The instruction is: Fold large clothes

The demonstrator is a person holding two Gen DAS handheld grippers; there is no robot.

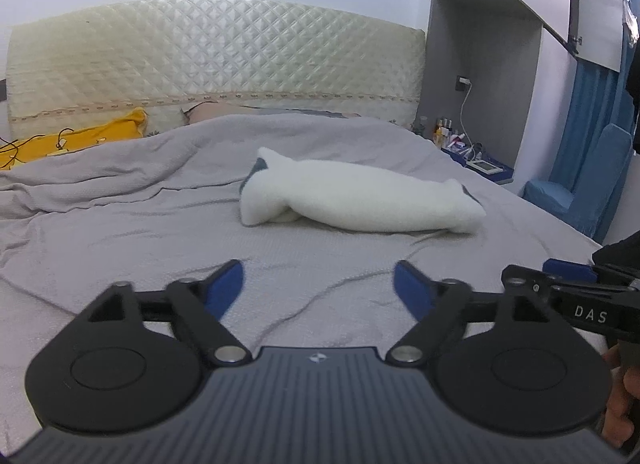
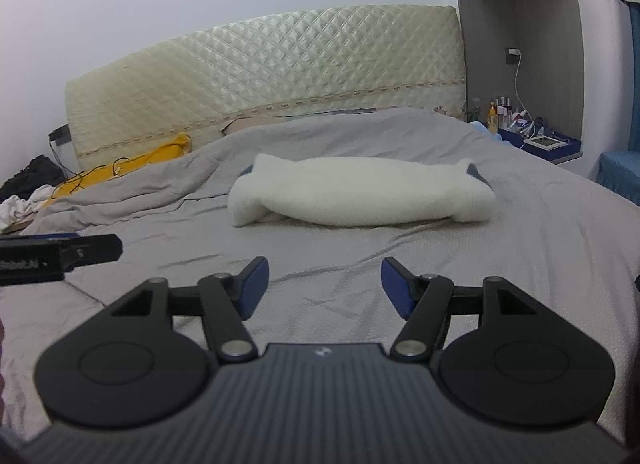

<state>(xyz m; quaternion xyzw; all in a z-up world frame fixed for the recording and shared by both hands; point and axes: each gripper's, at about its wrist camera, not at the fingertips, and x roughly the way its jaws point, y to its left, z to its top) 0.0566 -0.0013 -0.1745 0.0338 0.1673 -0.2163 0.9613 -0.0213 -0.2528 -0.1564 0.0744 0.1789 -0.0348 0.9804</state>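
A white fleecy garment (image 1: 356,196) with dark blue-grey trim lies folded into a long bundle on the grey bedsheet (image 1: 160,232), in the middle of the bed; it also shows in the right wrist view (image 2: 360,194). My left gripper (image 1: 318,284) is open and empty, held above the sheet well short of the garment. My right gripper (image 2: 324,282) is open and empty too, at a like distance. Each gripper shows at the edge of the other's view: the right one (image 1: 568,288), the left one (image 2: 60,252).
A quilted cream headboard (image 1: 216,60) stands behind the bed. A yellow pillow (image 1: 80,140) with cables lies at the back left. A bedside shelf (image 2: 536,140) with bottles and a charger is at the right. Blue fabric-covered furniture (image 1: 580,192) stands by the bed's right edge.
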